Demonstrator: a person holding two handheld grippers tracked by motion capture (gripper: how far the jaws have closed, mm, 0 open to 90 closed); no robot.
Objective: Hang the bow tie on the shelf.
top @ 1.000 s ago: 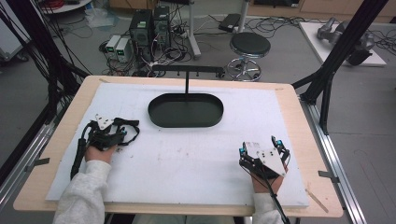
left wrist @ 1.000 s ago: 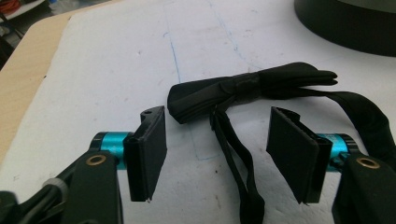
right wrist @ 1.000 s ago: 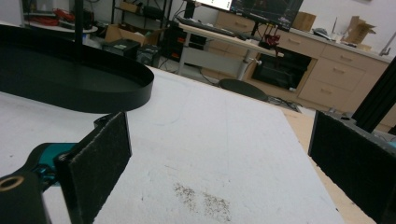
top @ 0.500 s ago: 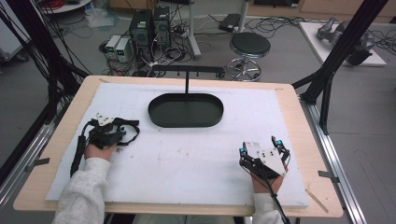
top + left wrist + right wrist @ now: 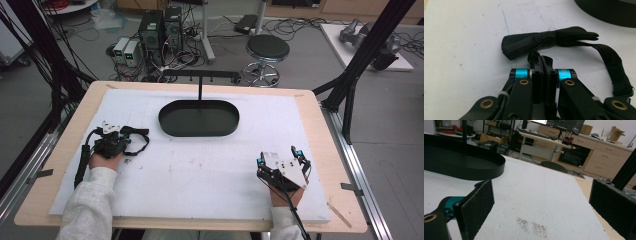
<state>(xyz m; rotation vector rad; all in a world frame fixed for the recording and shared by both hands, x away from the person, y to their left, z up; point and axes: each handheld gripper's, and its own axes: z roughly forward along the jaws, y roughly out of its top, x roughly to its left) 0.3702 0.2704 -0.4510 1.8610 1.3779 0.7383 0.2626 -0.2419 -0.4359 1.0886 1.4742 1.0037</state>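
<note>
A black bow tie point(image 5: 549, 41) with a long strap point(image 5: 616, 65) lies flat on the white table top, left of centre point(image 5: 141, 136). My left gripper point(image 5: 541, 60) rests on the table just behind it. Its jaws have just been closing and now stand together, pinching the bow tie's near edge under the knot. My right gripper point(image 5: 279, 156) sits near the front right of the table. In the right gripper view, that gripper point(image 5: 541, 202) holds its foam pads point(image 5: 477, 207) wide apart over bare table.
A black oval tray point(image 5: 199, 120) with a T-shaped post point(image 5: 200, 80) stands at the back middle of the table; its rim point(image 5: 474, 173) lies ahead and left of the right gripper. Wooden table edges, black frame posts, a stool and cables surround the table.
The left gripper's jaws have closed together at the bow tie's near edge. Both hands have kept their places.
</note>
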